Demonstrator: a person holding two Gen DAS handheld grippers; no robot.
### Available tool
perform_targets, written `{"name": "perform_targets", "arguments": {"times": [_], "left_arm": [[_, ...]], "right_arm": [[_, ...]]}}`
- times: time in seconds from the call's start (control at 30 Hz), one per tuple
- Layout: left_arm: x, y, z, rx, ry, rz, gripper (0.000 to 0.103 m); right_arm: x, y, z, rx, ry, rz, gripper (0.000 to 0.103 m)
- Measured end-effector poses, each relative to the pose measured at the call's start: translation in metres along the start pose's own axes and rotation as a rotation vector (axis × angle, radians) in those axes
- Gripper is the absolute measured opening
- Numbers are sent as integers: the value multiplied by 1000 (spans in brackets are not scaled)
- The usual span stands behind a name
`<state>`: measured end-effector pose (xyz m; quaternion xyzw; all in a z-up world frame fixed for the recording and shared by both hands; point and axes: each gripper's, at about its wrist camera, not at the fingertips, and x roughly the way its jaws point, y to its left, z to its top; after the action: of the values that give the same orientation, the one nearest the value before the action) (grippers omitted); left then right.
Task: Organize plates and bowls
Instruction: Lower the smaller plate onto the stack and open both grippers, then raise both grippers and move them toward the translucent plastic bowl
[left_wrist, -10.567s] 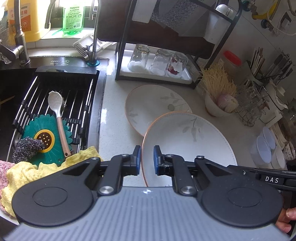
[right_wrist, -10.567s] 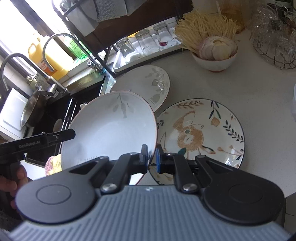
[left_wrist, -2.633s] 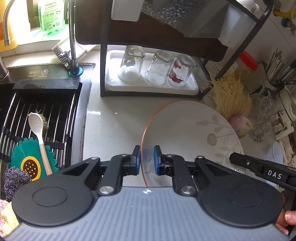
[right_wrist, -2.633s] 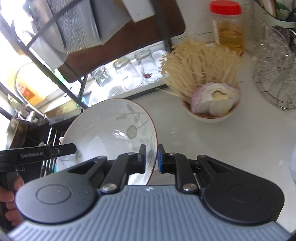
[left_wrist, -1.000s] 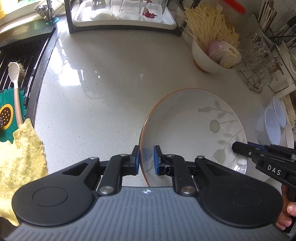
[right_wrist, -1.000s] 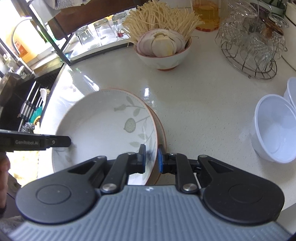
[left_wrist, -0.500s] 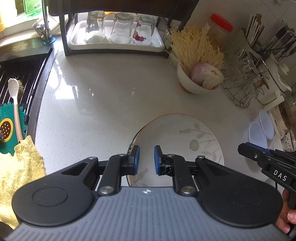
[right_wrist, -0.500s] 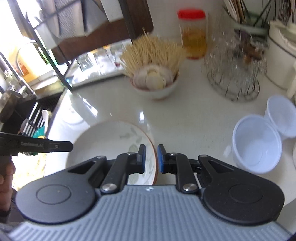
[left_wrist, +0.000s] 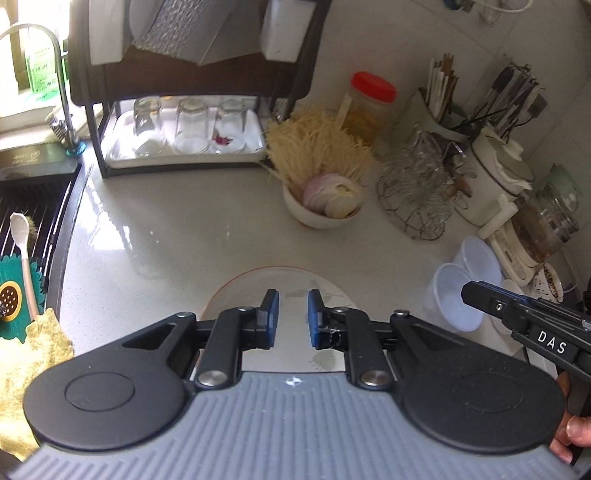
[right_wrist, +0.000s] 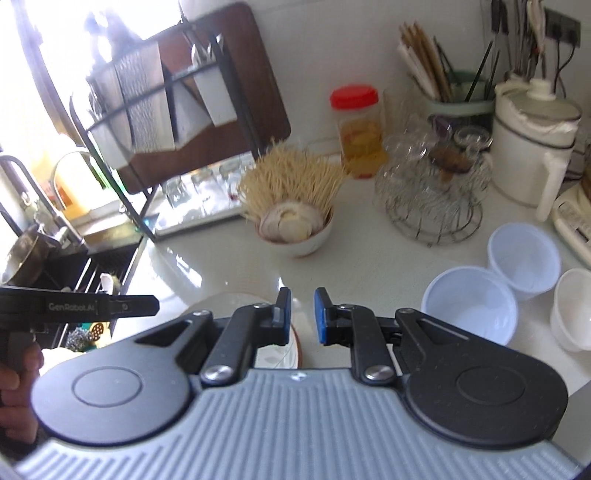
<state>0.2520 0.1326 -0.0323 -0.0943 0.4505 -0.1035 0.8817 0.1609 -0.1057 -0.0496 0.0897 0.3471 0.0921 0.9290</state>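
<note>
Both the left gripper (left_wrist: 291, 314) and the right gripper (right_wrist: 302, 314) have lifted clear of the leaf-patterned plate (left_wrist: 255, 282). It now rests on the counter (left_wrist: 166, 229) at lower centre (apparently stacked, though mostly hidden). Both claws are narrow and empty, so this plate looks placed.

We see a pale glossy countertop (left_wrist: 155, 236) ahead of the claw, a white tiled wall (left_wrist: 424, 33) behind it, a dark sink (left_wrist: 33, 206) far left, and bright window light (right_wrist: 33, 92) upper left.

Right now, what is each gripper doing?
Left gripper: closed, empty, above the white leaf-patterned ceramic plate.
Right gripper: closed, empty.
</note>
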Motion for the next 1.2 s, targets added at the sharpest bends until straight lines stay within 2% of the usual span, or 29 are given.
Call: {"name": "perform_targets", "arguments": {"times": [0.27, 0.63, 1.0, 1.2], "left_arm": [[-18, -35, -19, 27, -19, -6, 18], [-35, -69, -55, 15, -22, 21, 18], [-39, -93, -84, 12, -6, 22, 18], [-32, -110, -92, 51, 8, 8, 25]], "right_arm": [[-39, -10, -11, -31, -57, -10, 18], [-77, -37, -36, -32, -77, -1, 18], [-96, -58, -65, -15, -83, -34, 18], [-103, -72, -79, 27, -84, -72, 18]]}}
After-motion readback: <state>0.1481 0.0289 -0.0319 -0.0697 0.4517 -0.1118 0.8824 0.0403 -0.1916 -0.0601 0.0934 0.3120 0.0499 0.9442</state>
